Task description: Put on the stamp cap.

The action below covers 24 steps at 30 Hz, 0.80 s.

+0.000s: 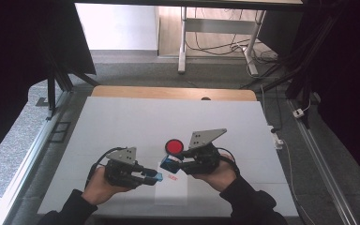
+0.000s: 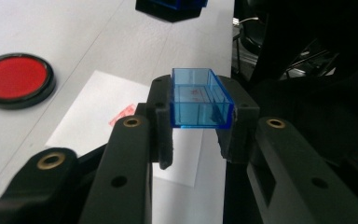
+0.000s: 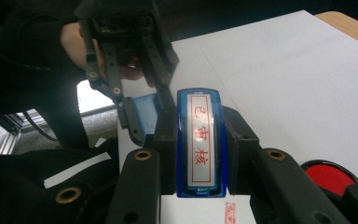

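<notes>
Tongs on the left (image 2: 193,135) pinch a clear blue cap (image 2: 198,98); right tongs (image 3: 200,154) clamp the blue stamp (image 3: 199,140) above stamped paper (image 1: 171,187). Beyond, a red ink pad (image 1: 173,146) sits on the bench (image 1: 122,117).

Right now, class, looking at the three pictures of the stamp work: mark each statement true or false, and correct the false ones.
1. The left gripper holds a clear blue cap. True.
2. The right gripper is open. False: it is shut on the blue stamp.
3. The red ink pad lies on the white sheet of paper. False: it sits beside it on the table.
4. The paper bears a red print. True.
</notes>
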Tool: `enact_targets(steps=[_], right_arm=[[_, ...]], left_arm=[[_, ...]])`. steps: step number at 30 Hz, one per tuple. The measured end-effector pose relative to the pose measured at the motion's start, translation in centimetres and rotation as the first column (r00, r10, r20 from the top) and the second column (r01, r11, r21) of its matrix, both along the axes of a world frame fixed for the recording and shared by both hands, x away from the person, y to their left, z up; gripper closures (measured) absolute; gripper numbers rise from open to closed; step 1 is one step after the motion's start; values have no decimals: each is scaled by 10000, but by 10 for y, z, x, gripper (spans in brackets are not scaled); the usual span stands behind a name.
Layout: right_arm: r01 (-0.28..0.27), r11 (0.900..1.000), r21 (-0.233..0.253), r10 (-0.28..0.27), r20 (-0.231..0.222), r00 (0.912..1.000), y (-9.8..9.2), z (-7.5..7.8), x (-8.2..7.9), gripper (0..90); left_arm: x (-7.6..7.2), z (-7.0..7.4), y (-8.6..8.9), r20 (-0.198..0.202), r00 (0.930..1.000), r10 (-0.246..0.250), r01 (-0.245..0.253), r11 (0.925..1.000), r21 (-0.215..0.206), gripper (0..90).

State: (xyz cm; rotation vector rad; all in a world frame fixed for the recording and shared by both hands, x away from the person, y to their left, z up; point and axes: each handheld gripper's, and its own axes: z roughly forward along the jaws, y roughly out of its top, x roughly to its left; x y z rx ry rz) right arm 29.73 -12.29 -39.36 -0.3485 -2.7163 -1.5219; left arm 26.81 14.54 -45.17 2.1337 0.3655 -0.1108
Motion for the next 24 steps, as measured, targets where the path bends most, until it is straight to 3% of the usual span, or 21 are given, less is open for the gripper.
enact_targets(steps=[13,24], right_arm=[[-412,9984,388,423,-275,9987,-2,2,2,711],[-885,9949,480,909,-507,9946,2,0,-1,711]], left_arm=[[18,3,-15,-145,9960,-883,875,9949,-499,685],[25,1,-18,-269,9879,-1527,1499,9849,-864,686]])
